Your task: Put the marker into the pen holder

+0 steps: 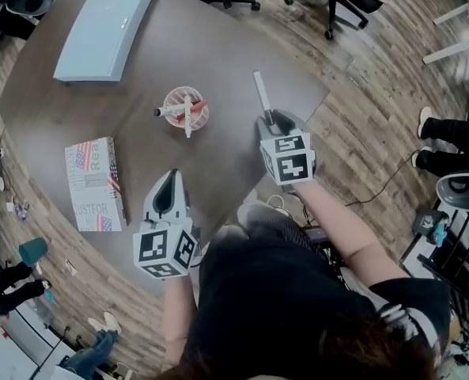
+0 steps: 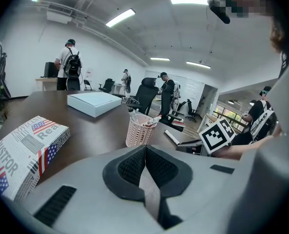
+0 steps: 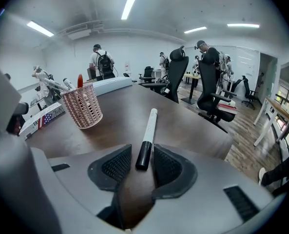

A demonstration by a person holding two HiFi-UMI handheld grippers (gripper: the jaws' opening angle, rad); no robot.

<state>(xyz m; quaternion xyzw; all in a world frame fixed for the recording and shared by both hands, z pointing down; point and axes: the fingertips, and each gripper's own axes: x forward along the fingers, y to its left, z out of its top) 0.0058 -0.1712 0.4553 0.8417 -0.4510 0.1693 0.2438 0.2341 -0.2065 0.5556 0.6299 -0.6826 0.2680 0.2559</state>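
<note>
Right tool (image 3: 142,155) open around marker (image 3: 149,130) lying on bench (image 3: 188,126), right of holder (image 3: 83,108); left tool (image 2: 145,152) closed, empty.

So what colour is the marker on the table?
White marker with a black end; right gripper view.

Dark table (image 1: 218,54) on wood floor (image 1: 376,77); black office chairs (image 3: 176,74) beyond; white walls (image 3: 134,52); ceiling strip lights (image 3: 129,6) glow.

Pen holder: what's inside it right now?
The pen holder holds several pens, one red-tipped, sticking above the rim. Its bottom is hidden by them. The marker lies outside, on the table.
</note>
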